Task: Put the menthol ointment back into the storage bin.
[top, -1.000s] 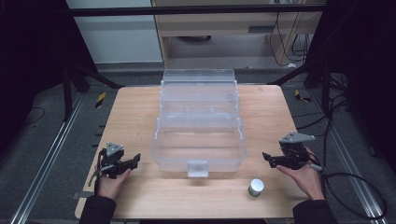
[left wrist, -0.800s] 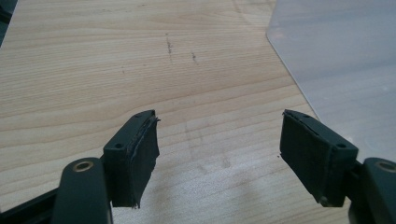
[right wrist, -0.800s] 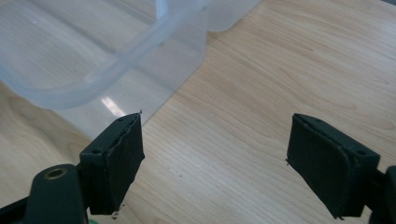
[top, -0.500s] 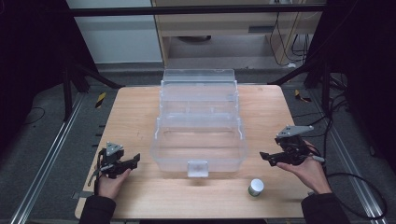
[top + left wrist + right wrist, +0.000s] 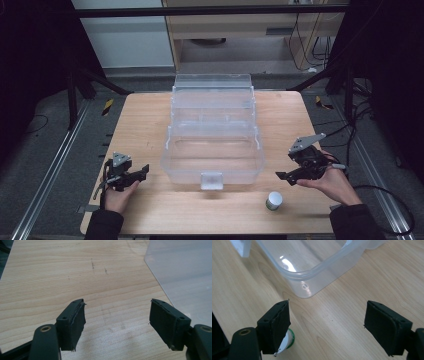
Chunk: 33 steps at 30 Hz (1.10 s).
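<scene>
Dark floor and black frame rails surround my wooden bench point(image 5: 150, 125), whose near edge is cut off at the bottom of the high view. At its middle stands a clear plastic box point(image 5: 212, 150) with its lid point(image 5: 212, 92) open toward the far side and a small latch tab point(image 5: 211, 180) at the near wall; through the transparent walls I cannot tell whether anything lies inside. My left gripper point(image 5: 142, 172) rests low at the box's left, apart from it, fingers point(image 5: 72, 322) spread wide over bare wood, with one blurred corner of the box at the edge of the left gripper view. My right gripper point(image 5: 282, 176) hovers at the box's right, fingers point(image 5: 275, 323) wide and holding nothing. A small white jar point(image 5: 273, 200) with a green rim stands near the front edge, just below that gripper, half hidden behind one finger in the right gripper view.
</scene>
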Motion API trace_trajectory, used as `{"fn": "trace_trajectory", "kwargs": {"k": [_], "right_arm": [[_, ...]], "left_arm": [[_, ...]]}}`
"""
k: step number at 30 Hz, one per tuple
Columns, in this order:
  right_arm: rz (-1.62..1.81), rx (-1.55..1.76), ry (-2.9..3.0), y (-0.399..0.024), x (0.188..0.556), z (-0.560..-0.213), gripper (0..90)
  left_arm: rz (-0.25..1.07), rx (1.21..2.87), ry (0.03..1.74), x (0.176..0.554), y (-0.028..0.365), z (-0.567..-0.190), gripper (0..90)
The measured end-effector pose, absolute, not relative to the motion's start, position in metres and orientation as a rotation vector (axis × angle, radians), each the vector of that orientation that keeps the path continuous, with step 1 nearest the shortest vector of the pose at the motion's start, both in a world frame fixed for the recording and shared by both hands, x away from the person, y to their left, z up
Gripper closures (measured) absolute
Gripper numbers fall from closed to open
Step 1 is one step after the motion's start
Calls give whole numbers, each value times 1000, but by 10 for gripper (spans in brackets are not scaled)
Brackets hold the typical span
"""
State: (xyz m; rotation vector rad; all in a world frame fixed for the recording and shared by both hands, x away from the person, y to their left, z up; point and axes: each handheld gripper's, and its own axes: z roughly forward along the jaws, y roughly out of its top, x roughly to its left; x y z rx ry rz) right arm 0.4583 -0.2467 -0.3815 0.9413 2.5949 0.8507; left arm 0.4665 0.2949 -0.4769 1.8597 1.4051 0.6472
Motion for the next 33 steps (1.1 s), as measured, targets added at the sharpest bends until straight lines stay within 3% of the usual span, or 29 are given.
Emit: {"fn": "trace_trajectory", "kwargs": {"k": [33], "right_arm": [[598, 572, 2918, -223, 438, -384, 279]], "left_arm": [[631, 1862, 1409, 467, 296, -477, 279]]}}
